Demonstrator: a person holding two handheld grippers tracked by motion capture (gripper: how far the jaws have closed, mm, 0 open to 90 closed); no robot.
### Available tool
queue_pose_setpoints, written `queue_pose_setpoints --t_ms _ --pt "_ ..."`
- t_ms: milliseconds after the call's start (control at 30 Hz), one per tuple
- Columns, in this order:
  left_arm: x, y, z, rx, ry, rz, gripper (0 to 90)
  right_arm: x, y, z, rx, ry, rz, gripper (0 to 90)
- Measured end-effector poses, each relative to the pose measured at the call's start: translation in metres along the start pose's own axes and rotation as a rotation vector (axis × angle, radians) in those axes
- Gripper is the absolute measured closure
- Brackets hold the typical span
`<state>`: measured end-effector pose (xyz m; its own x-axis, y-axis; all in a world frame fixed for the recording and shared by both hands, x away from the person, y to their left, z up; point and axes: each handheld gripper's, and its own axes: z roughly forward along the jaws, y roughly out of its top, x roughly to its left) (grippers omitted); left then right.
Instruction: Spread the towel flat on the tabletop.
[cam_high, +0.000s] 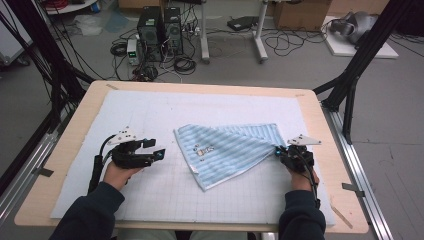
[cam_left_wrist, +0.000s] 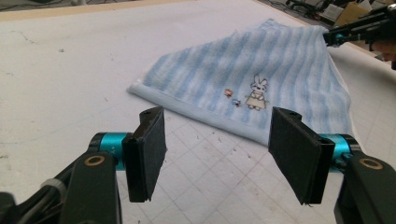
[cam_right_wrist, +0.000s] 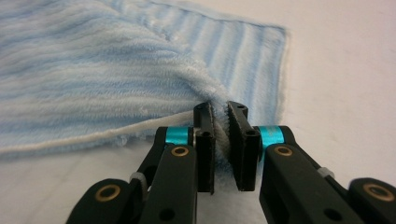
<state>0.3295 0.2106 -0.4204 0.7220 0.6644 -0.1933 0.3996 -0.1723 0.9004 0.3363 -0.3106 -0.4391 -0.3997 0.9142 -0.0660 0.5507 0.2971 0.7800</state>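
Towel (cam_high: 227, 150), pale blue with white stripes and a small rabbit picture, lies partly folded on the white gridded mat (cam_high: 165, 195) that covers the table (cam_high: 65, 145), a little right of the middle. We see its right corner drawn to a point and pinched by the right gripper (cam_high: 279, 151), whose fingers (cam_right_wrist: 204, 149) press on the plush cloth from both sides, with a thin fold bunched between them in the right gripper view. From the high view we cannot quite tell whether that corner is lifted off the mat or only pulled taut.

Our left gripper (cam_high: 154, 148) sits just left of the towel, apart from it. Its fingers (cam_left_wrist: 147, 151) stand spread wide with nothing between them, aimed toward the towel's near hem in the left gripper view. Both hands come in from the near edge in dark sleeves.
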Motion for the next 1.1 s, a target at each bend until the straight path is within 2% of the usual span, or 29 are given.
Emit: queue_pose_setpoints --t_ms 67,133,167,200,233,333,367,400,433,533,667,767,833,933,1000,1100 --pt "0.000 0.000 -0.001 0.001 0.000 -0.003 36.9 -0.002 -0.001 0.002 0.009 -0.035 0.019 77.1" --pt "0.000 0.000 -0.002 0.001 -0.001 -0.001 36.9 -0.001 0.000 0.000 -0.001 -0.047 0.043 66.8" --pt "0.000 0.000 -0.003 0.000 -0.002 0.001 36.9 0.003 0.001 -0.005 -0.035 -0.040 0.063 53.4" --pt "0.000 0.000 -0.003 0.001 -0.003 0.001 36.9 0.003 0.001 -0.005 -0.035 -0.040 0.063 53.4" --pt "0.000 0.000 -0.004 0.000 -0.001 0.000 36.9 0.006 0.002 -0.008 -0.062 -0.045 0.069 47.0" --pt "-0.001 -0.001 -0.005 -0.009 -0.004 0.004 36.9 0.021 0.003 -0.016 -0.131 -0.002 0.106 38.4" --pt "-0.001 -0.001 -0.006 -0.014 -0.002 0.005 36.5 0.034 0.003 -0.017 -0.158 0.046 0.105 33.5" --pt "-0.002 -0.001 -0.007 -0.019 0.001 0.005 36.5 0.034 0.003 -0.017 -0.158 0.046 0.105 33.5" --pt "-0.003 -0.001 -0.008 -0.024 0.003 0.002 36.0 0.042 0.004 -0.017 -0.164 0.077 0.101 32.6" --pt "-0.005 -0.003 -0.012 -0.033 0.009 0.005 35.2 0.072 0.009 -0.013 -0.162 0.166 0.046 32.2" --pt "-0.009 -0.005 -0.020 -0.032 0.015 0.014 35.1 0.115 0.014 -0.010 -0.172 0.256 -0.029 32.3" --pt "-0.013 -0.008 -0.028 -0.039 0.024 0.015 35.3 0.140 0.015 -0.007 -0.165 0.310 -0.053 32.8" --pt "-0.014 -0.011 -0.033 -0.039 0.030 0.017 35.3 0.153 0.014 -0.006 -0.158 0.343 -0.061 34.3" --pt "-0.015 -0.014 -0.037 -0.045 0.038 0.010 35.3 0.172 0.012 -0.005 -0.136 0.394 -0.112 40.7" --pt "-0.015 -0.016 -0.038 -0.043 0.039 0.006 35.3 0.184 0.011 -0.003 -0.111 0.416 -0.145 44.1" --pt "-0.017 -0.016 -0.039 -0.046 0.036 0.009 35.3 0.198 0.010 0.003 -0.070 0.443 -0.170 46.3"
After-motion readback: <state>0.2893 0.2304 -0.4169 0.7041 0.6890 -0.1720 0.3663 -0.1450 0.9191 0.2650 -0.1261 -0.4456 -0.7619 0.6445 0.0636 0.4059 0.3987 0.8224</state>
